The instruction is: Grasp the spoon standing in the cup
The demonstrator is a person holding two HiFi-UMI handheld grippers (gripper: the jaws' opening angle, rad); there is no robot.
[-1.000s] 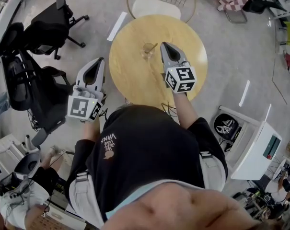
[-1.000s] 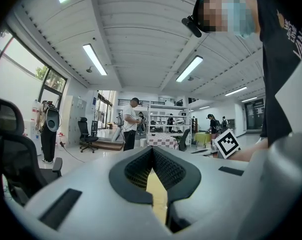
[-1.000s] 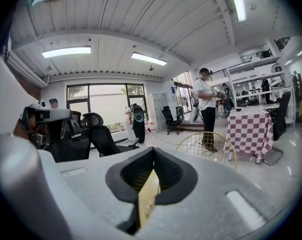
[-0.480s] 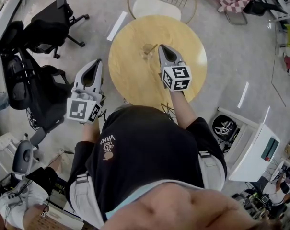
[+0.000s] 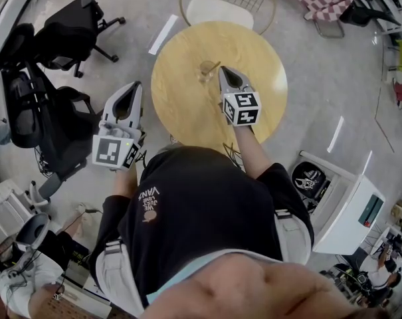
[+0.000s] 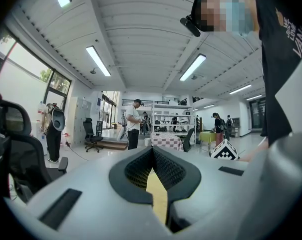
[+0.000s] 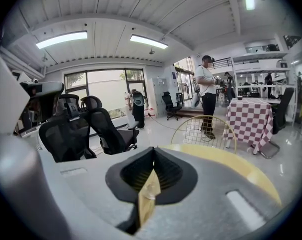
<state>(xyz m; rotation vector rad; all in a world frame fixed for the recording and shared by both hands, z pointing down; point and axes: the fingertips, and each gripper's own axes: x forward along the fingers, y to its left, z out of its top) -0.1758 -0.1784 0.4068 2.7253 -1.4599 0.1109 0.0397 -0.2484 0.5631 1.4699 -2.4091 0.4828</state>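
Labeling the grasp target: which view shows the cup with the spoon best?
Head view: the whole cup stands on the round table, spoon leaning out, just ahead of the right claw. Right gripper view gives only a glassy sliver between its shut jaws; left gripper view shows none of it.

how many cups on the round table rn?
1. A clear cup with the spoon in it, near the middle of the round table, just left of the right gripper. That gripper may hide some tabletop.
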